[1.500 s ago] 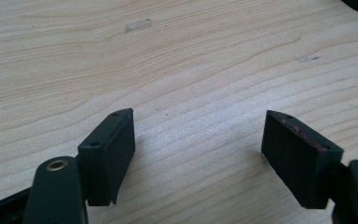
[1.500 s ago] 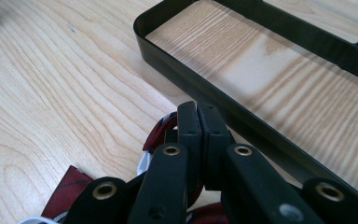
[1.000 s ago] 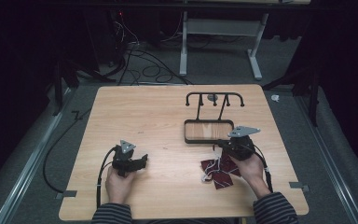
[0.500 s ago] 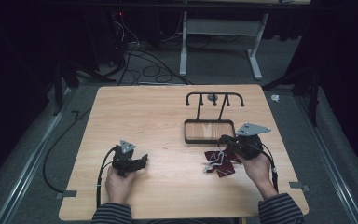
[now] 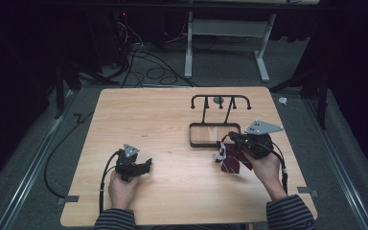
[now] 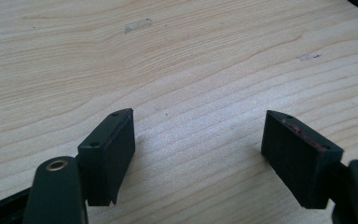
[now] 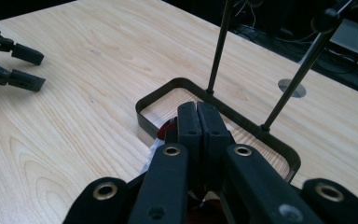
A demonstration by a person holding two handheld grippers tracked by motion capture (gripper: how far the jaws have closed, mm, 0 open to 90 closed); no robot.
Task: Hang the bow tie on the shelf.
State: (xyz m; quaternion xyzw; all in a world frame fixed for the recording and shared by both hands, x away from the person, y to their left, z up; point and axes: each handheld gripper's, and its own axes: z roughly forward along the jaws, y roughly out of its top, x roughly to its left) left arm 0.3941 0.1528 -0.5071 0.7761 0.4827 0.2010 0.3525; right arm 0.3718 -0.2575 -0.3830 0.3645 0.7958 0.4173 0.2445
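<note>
- Since the earlier frames, the right hand-held gripper [image 5: 232, 139] is being carried farther and leftward, to the near right corner of the black rack base [image 5: 193, 142].
- Its jaws are being kept clenched on a dark red cloth [image 5: 233, 161], which is hanging beneath it, touching the desk [image 5: 148, 110].
- At the near left, the left hand-held gripper [image 5: 147, 164] is being held released, jaws spread wide over bare wood.

no legible text, labels or numbers
</note>
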